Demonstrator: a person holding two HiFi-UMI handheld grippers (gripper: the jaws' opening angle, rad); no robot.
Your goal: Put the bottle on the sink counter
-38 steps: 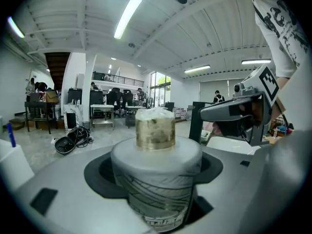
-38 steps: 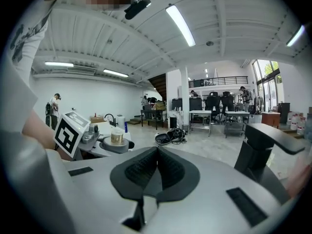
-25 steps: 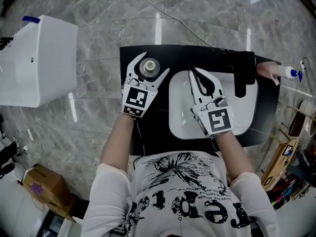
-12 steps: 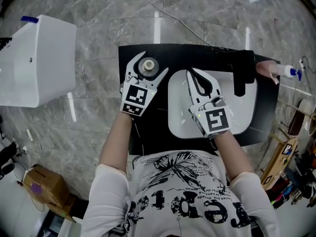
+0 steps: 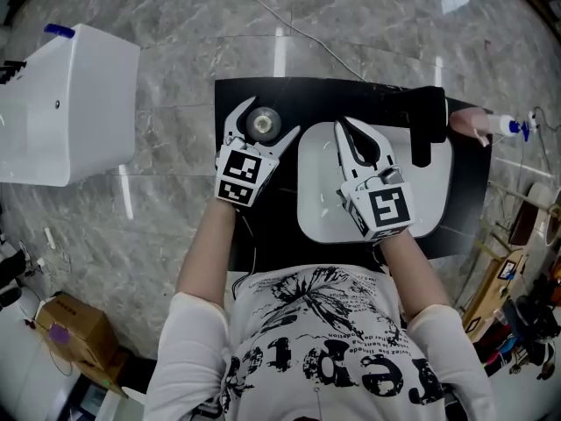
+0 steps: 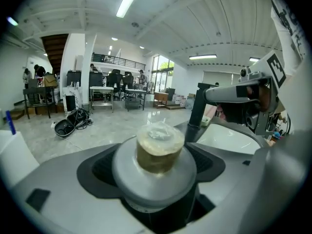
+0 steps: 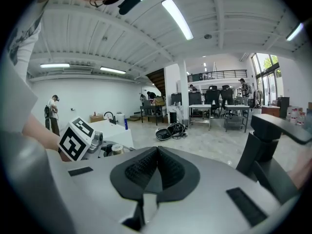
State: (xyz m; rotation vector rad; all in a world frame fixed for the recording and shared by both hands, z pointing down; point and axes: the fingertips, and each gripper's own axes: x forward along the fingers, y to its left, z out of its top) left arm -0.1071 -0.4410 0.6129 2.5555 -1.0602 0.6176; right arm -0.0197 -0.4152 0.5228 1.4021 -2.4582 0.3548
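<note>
The bottle [image 5: 261,124] stands upright on the black sink counter [image 5: 279,231], left of the white basin [image 5: 429,202]. In the left gripper view its grey shoulder and tan, film-covered cap [image 6: 160,147] fill the middle. My left gripper [image 5: 266,118] straddles the bottle and its jaws are opening, so the black pads [image 6: 100,167] stand beside the bottle rather than pressing it. My right gripper [image 5: 344,128] hovers over the basin's left part. Its jaws are shut together with nothing in them [image 7: 157,155].
A black faucet [image 5: 427,128] rises at the basin's far right corner. Another person's hand [image 5: 472,123] with a small blue-capped bottle [image 5: 511,127] is at the counter's right edge. A white cabinet [image 5: 66,103] stands on the marble floor to the left, and a cardboard box [image 5: 74,324] lies at lower left.
Both grippers keep their places. The left jaws look a touch wider round the bottle, which stays standing on the counter.
</note>
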